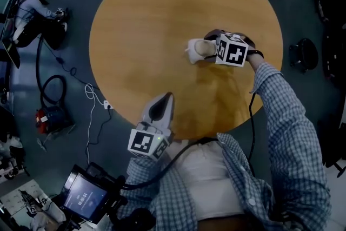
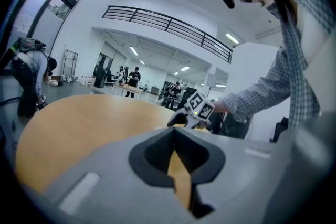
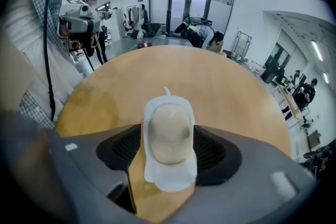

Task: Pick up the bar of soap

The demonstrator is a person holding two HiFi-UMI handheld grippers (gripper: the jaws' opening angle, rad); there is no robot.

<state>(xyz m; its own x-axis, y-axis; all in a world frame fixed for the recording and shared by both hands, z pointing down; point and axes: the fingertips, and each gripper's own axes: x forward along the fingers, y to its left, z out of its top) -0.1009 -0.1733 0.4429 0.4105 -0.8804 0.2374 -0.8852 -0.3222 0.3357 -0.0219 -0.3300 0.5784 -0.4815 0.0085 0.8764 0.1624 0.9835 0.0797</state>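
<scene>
A pale beige bar of soap (image 3: 169, 132) lies in a white dish (image 3: 170, 174) on the round wooden table (image 1: 151, 19). My right gripper (image 3: 169, 150) stands open with the dish and soap between its black pads, close on both sides. From the head view the soap (image 1: 203, 47) sits right of the table's centre, with the right gripper (image 1: 205, 49) reaching in from the right. My left gripper (image 1: 164, 99) hovers over the table's near edge, its jaws together and empty. The left gripper view shows the left gripper (image 2: 179, 162) pointing across the table toward the right one.
The table's near edge runs just under my left gripper. On the dark floor to the left lie cables (image 1: 92, 94), a red device (image 1: 46, 116) and a crouching person (image 1: 32, 8). A screen (image 1: 84, 196) is at lower left. Chairs (image 1: 303, 54) stand to the right.
</scene>
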